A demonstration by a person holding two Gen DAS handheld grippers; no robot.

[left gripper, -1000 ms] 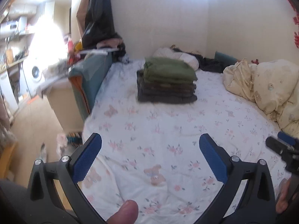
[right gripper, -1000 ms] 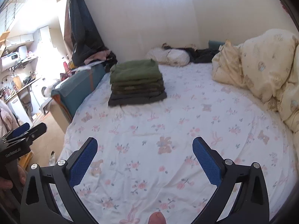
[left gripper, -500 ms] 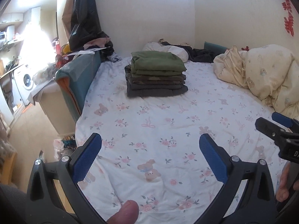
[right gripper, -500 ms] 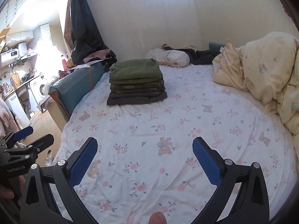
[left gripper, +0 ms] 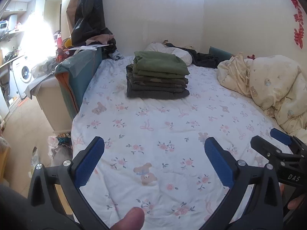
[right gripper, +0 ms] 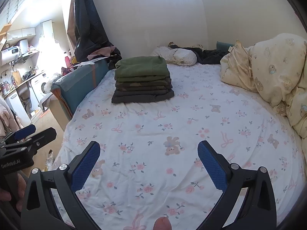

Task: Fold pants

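Olive and camouflage folded pants (left gripper: 157, 77) lie in 1 stack on the far part of the bed (left gripper: 172, 134), roughly 6 layers though the exact count is unclear, well apart from both tools. Left tool (left gripper: 154, 160) and right tool (right gripper: 148, 163) hover over bare sheet, each with its 2 fingers spread apart and empty. Judged between folds: the next move calls for fetching another pair, none of which is identifiable here.

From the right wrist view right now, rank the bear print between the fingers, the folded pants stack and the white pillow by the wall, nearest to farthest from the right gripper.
1. Bear print, just ahead on the sheet.
2. Folded pants stack, mid-bed, left.
3. White pillow, against the far wall.
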